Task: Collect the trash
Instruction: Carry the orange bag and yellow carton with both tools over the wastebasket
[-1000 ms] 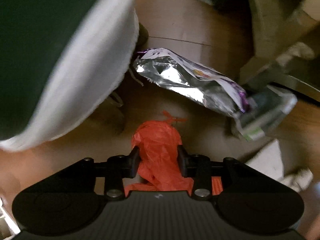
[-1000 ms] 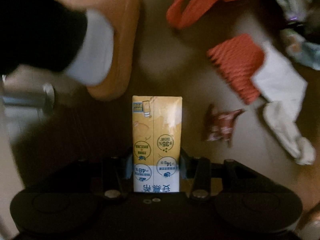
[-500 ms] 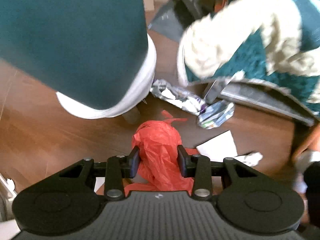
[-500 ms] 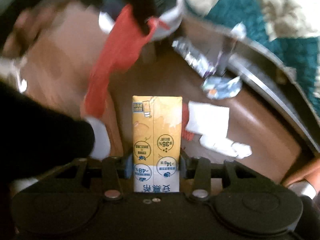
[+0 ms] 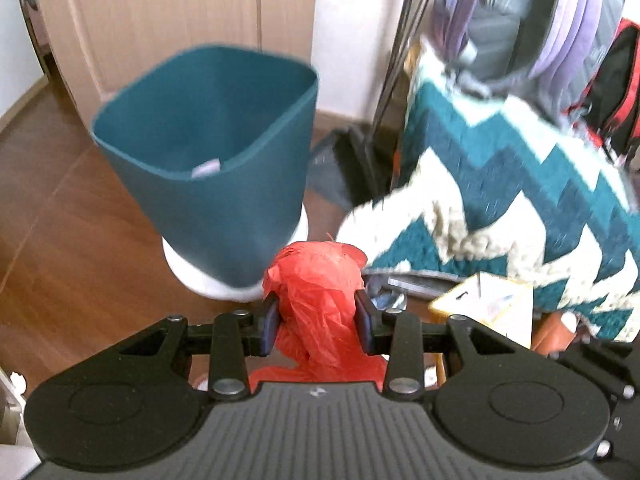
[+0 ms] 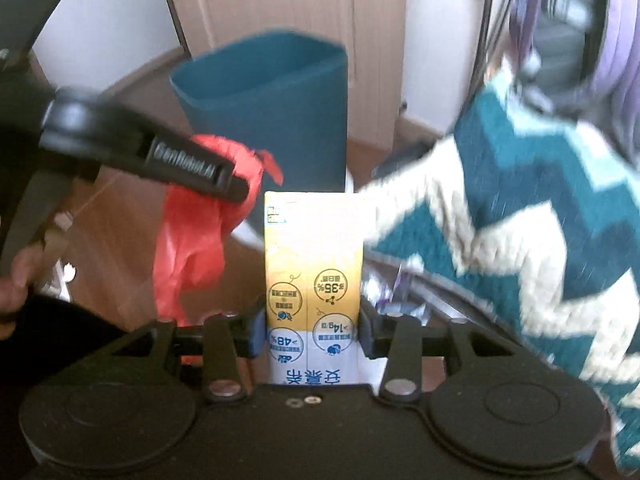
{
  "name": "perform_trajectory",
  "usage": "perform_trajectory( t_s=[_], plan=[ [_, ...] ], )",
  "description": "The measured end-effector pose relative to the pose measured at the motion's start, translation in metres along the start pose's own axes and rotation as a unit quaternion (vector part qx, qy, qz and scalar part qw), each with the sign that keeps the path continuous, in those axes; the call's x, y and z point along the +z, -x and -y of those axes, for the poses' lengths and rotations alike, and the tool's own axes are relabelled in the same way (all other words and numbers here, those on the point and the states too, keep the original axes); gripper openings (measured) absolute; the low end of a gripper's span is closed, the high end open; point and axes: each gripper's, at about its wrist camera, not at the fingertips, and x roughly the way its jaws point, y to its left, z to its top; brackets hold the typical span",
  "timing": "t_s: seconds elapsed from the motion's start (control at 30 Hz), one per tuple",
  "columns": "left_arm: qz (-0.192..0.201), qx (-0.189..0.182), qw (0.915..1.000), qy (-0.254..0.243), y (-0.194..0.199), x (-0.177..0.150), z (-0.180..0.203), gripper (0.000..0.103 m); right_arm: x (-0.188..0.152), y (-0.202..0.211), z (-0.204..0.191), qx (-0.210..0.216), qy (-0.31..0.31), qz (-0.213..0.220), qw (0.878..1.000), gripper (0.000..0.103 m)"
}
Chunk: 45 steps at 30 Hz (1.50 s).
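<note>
The right gripper [image 6: 313, 330] clamps a yellow drink carton [image 6: 313, 276] upright. At ten o'clock, the left gripper [image 6: 240, 190] pinches a red plastic bag [image 6: 192, 240]. A teal bin [image 6: 276, 112] stands at twelve o'clock, a zigzag blanket [image 6: 532, 208] at three.

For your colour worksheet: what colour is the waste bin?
Dark teal; the waste bin shows best in the left wrist view.

the brown wood-plank floor [image 5: 60, 248] carries a tall teal plastic bin [image 5: 216, 168] with a white base, standing upright just ahead of the left tongs' tips and slightly to their left. to the right of both tongs, a teal-and-cream zigzag knitted blanket [image 5: 500, 200] hangs down toward the floor; whether it touches the floor is unclear through the blur.
</note>
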Motion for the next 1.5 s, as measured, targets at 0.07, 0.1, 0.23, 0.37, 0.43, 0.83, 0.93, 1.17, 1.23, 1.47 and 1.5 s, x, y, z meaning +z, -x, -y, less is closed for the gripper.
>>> perform_trajectory(
  t_s=[0.07, 0.1, 0.23, 0.37, 0.43, 0.83, 0.93, 1.17, 1.23, 1.47, 1.5],
  plan=[
    [0.019, -0.003, 0.9998, 0.003, 0.018, 0.006, -0.005, 0.037, 0.016, 0.011, -0.005, -0.002, 0.006, 0.020, 1.000, 0.042],
    [0.027, -0.003, 0.9996, 0.003, 0.024, 0.009, -0.007, 0.037, 0.024, 0.016, -0.008, -0.005, 0.009, 0.030, 1.000, 0.042],
    [0.059, -0.001, 0.9983, 0.002, 0.043, 0.025, -0.019, 0.038, 0.060, 0.030, -0.017, -0.010, 0.024, 0.066, 0.997, 0.042],
    [0.085, -0.002, 0.9964, 0.007, 0.054, 0.047, -0.033, 0.038, 0.102, 0.034, -0.027, -0.013, 0.033, 0.096, 0.995, 0.042],
    [0.099, 0.002, 0.9950, 0.014, 0.059, 0.059, -0.043, 0.038, 0.119, 0.032, -0.033, -0.014, 0.042, 0.104, 0.994, 0.042],
    [0.134, 0.032, 0.9886, 0.061, 0.038, 0.140, -0.128, 0.039, 0.212, -0.030, -0.054, -0.011, 0.055, 0.123, 0.991, 0.042],
    [0.126, 0.039, 0.9892, 0.063, 0.016, 0.154, -0.144, 0.039, 0.229, -0.051, -0.056, -0.007, 0.048, 0.122, 0.991, 0.043],
    [0.097, 0.039, 0.9924, 0.066, -0.046, 0.177, -0.160, 0.039, 0.247, -0.116, -0.052, -0.011, 0.048, 0.091, 0.995, 0.043],
    [0.087, 0.038, 0.9932, 0.068, -0.063, 0.179, -0.162, 0.039, 0.246, -0.132, -0.048, -0.012, 0.046, 0.079, 0.996, 0.043],
    [0.053, 0.033, 0.9958, 0.068, -0.113, 0.170, -0.162, 0.039, 0.233, -0.166, -0.040, -0.005, 0.045, 0.046, 0.998, 0.043],
    [0.048, 0.032, 0.9960, 0.069, -0.118, 0.168, -0.161, 0.039, 0.230, -0.169, -0.040, -0.006, 0.047, 0.043, 0.998, 0.044]
  ],
)
